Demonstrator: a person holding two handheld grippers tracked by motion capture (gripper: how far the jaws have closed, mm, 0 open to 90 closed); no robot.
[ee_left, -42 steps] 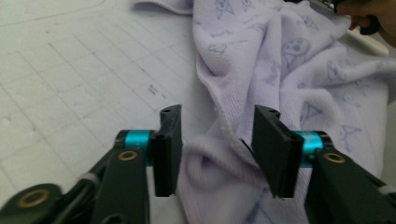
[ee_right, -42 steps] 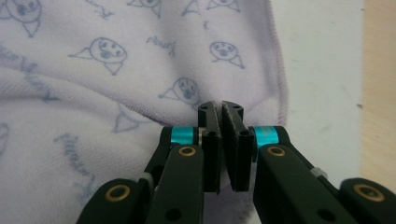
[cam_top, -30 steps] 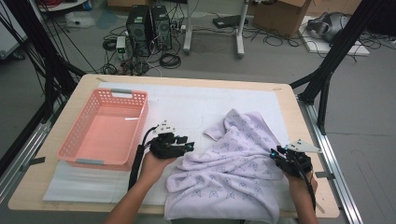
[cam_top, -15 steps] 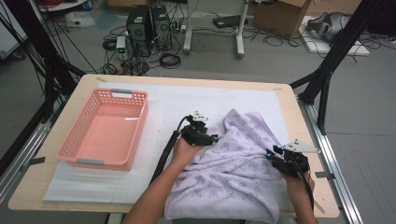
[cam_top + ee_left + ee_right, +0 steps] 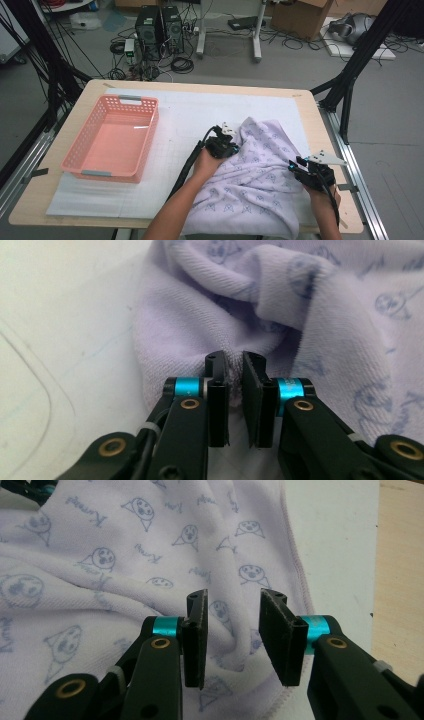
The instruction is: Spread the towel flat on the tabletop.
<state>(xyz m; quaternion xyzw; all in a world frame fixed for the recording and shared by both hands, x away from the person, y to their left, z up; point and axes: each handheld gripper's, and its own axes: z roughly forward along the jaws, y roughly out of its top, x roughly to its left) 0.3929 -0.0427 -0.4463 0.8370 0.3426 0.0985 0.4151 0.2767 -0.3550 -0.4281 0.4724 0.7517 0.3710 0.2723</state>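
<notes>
At the left of the table (image 5: 60, 200) we note a pink basket (image 5: 115, 140) on the white mat (image 5: 190, 110), well apart from the work. Next comes the left gripper (image 5: 231, 145), at the near-left edge of the lilac cloth (image 5: 260, 185); in the left gripper view its jaws have just been closing and now pinch a small fold of the cloth (image 5: 310, 330) between the pads, the fabric bunched and puckered at the tips of the left gripper (image 5: 235, 375). The cloth lies crumpled over the right half of the mat, its near edge hanging over the table's front. Farther right, the right gripper (image 5: 300, 167) sits at the cloth's right side, near the table's right edge. In the right gripper view the jaws of the right gripper (image 5: 232, 630) stand partly apart with a ridge of the cloth (image 5: 125, 555) rising between them; we cannot tell whether the pads press on it. The hemmed edge runs just right of these jaws, bare mat beyond it.
</notes>
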